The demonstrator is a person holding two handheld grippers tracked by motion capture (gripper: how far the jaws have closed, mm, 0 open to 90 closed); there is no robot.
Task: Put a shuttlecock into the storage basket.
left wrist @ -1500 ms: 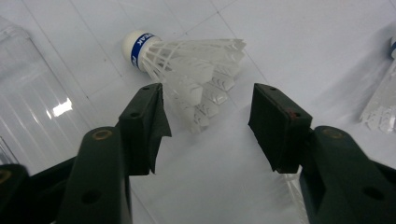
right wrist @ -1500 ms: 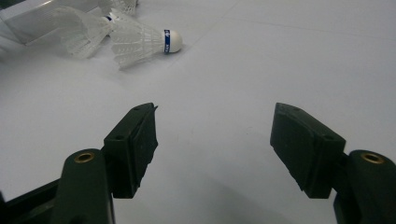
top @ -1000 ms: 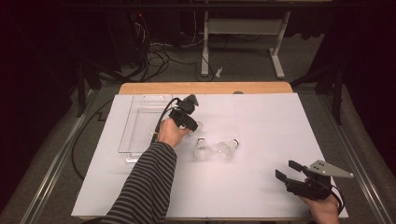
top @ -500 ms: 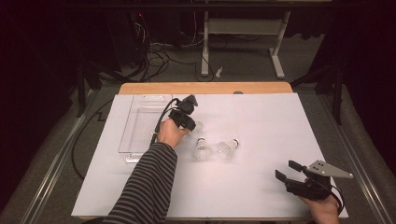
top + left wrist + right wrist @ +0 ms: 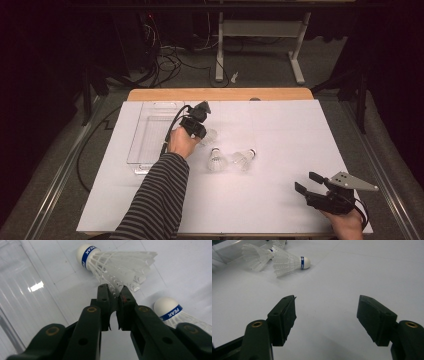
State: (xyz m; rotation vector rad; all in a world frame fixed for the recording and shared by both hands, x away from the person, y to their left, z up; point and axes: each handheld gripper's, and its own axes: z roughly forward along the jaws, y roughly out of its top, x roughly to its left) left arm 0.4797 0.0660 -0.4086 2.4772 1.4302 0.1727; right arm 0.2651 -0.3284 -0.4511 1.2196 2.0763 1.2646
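The left gripper [image 5: 201, 131] sits at about ten o'clock from the counter's [image 5: 280, 150] middle, just right of the clear tray [image 5: 150, 131]. Its jaws have just been closing and now pinch the feather edge of a shuttlecock [image 5: 117, 263], as the left gripper view shows. That shuttlecock lies flat, its long axis running from the cork at ten o'clock of the jaws to the skirt at the jaw tips. The tray lies at nine o'clock of the grip, so a short carry that way likely comes next. Two more shuttlecocks [image 5: 217, 159] [image 5: 244, 159] lie near, at about four o'clock of the left gripper, much nearer it than the right gripper [image 5: 306, 182], which rests at the counter's five o'clock with its jaws spread and empty.
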